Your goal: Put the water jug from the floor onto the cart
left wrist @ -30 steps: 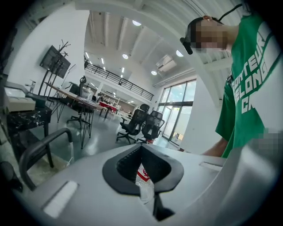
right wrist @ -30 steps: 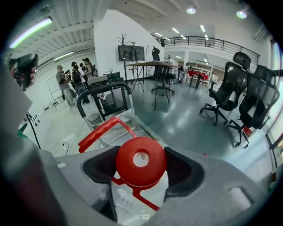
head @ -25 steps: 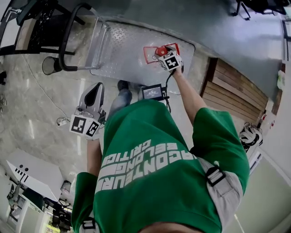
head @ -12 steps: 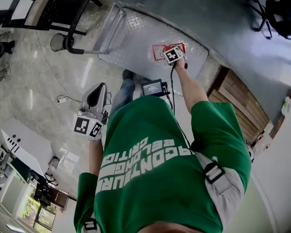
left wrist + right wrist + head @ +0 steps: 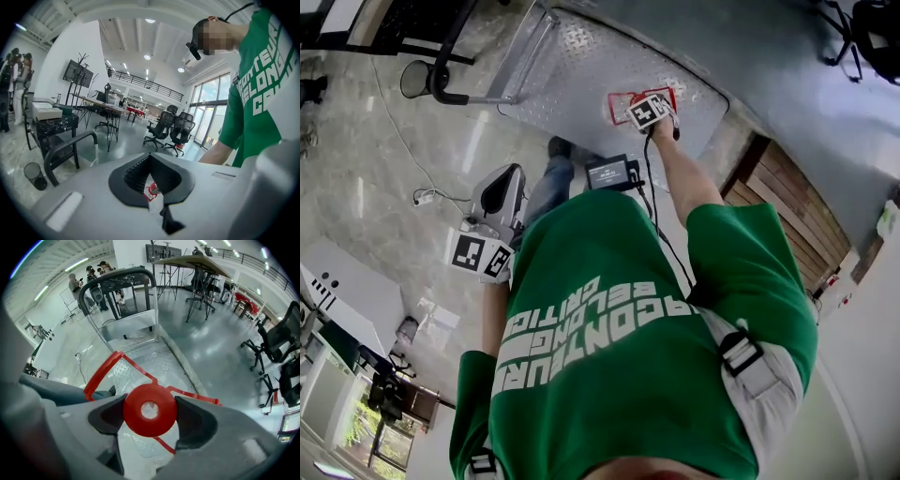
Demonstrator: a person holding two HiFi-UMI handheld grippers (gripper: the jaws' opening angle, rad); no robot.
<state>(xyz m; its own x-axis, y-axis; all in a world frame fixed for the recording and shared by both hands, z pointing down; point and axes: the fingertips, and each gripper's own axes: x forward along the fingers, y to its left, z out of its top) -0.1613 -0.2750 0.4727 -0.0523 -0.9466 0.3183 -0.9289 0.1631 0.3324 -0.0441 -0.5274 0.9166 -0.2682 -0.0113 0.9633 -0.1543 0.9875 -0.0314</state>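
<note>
In the head view the right claw [image 5: 648,109] covers most of the water jug [image 5: 617,97], leaving only its red frame and cap edge. The cart handle [image 5: 448,58] runs off the top edge. A red-and-white patch [image 5: 151,191] behind the left claw [image 5: 150,161] is too small to tell.

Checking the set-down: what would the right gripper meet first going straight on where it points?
The right gripper, shut on the cap of the water jug, points down at the cart deck; likely that deck first, depth unclear.
</note>
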